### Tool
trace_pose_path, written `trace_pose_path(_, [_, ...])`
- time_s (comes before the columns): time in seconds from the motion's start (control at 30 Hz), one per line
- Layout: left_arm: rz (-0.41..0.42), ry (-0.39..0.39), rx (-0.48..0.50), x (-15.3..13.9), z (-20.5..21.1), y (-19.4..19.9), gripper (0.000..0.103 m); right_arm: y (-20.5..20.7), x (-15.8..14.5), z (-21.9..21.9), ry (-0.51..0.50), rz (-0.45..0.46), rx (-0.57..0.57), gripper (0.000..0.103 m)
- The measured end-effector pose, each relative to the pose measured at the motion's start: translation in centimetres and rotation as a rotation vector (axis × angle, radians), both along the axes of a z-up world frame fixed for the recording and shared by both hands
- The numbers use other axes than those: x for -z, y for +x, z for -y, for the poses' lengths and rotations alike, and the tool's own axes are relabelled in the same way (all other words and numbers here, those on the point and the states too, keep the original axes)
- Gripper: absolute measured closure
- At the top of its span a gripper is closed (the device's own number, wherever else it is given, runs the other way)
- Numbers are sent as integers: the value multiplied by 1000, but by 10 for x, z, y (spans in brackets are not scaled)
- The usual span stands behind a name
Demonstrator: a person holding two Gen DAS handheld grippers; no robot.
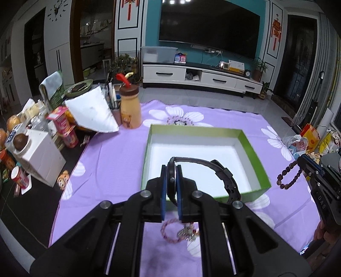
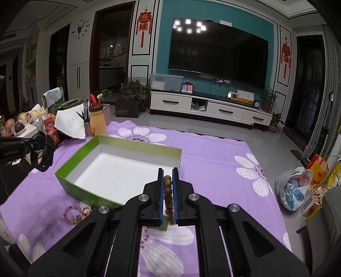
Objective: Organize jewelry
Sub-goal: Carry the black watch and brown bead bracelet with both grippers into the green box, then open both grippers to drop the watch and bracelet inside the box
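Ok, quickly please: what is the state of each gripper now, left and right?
Left gripper: jaws closed on the black watch.
Right gripper: jaws closed on the brown bead bracelet.

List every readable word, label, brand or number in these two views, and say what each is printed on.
"GenRobot.AI", last letters partly cut off: side of the left tongs body, right wrist view.
"DAS": side of the right tongs body, left wrist view; possibly part of a longer word.
"6": wall clock, the only numeral legible.
Too blurred or small to read: snack cartons, QR signs on the TV stand, red wall hangings, shopping bags.
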State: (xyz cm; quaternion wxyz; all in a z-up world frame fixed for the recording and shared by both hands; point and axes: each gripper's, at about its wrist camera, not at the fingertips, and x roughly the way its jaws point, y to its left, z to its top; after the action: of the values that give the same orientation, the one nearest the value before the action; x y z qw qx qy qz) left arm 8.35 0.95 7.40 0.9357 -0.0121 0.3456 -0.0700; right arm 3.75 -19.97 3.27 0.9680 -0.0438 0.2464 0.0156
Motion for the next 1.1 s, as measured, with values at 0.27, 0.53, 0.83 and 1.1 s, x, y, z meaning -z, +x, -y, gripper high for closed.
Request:
trace_pose_path(0.27, [-7, 20, 17, 5, 21, 36, 96, 31, 0, 6, 58, -10, -13, 96])
trace_pose_path(0.53, [-73, 61, 26, 35, 41, 73, 96, 64, -4, -6, 66, -14, -59, 96])
trace_pose_path(0.83, [-136, 99, 16, 65, 49, 98, 95, 99, 27, -15, 87, -118, -81, 96])
trace_pose_path(1.1, [-124, 96, 14, 64, 48, 97, 51, 96, 38, 0, 142, -145, -37, 64])
